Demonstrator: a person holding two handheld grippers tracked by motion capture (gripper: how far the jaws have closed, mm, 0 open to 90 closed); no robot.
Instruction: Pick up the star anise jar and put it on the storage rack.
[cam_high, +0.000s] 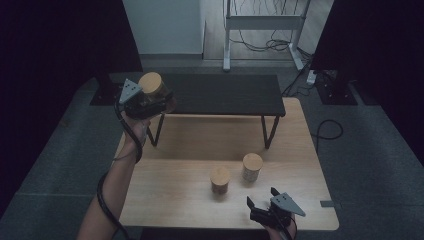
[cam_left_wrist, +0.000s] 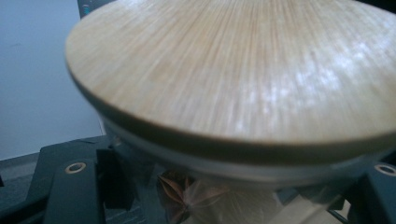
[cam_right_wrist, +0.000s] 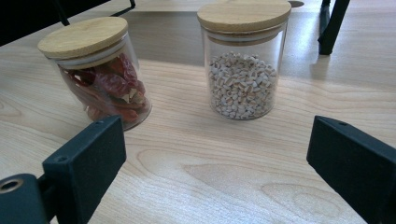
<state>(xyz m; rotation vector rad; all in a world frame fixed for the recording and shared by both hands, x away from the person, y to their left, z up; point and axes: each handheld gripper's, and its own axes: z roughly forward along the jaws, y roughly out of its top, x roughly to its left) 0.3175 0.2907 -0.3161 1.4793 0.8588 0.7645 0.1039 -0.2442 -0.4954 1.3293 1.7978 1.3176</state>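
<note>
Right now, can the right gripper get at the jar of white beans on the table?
Probably yes. The right gripper stands open at the table's near edge, and bare wood lies between it and the jar of white beans. The jar of red chillies stands apart to the side.

A light wooden table (cam_high: 165, 200) carried two lidded glass jars near its front edge: a jar of dried red chillies (cam_right_wrist: 100, 79) and, just beside it, a jar of pale grains (cam_right_wrist: 243, 70). A black low bench (cam_high: 225, 92) stood along the table's back edge.
</note>
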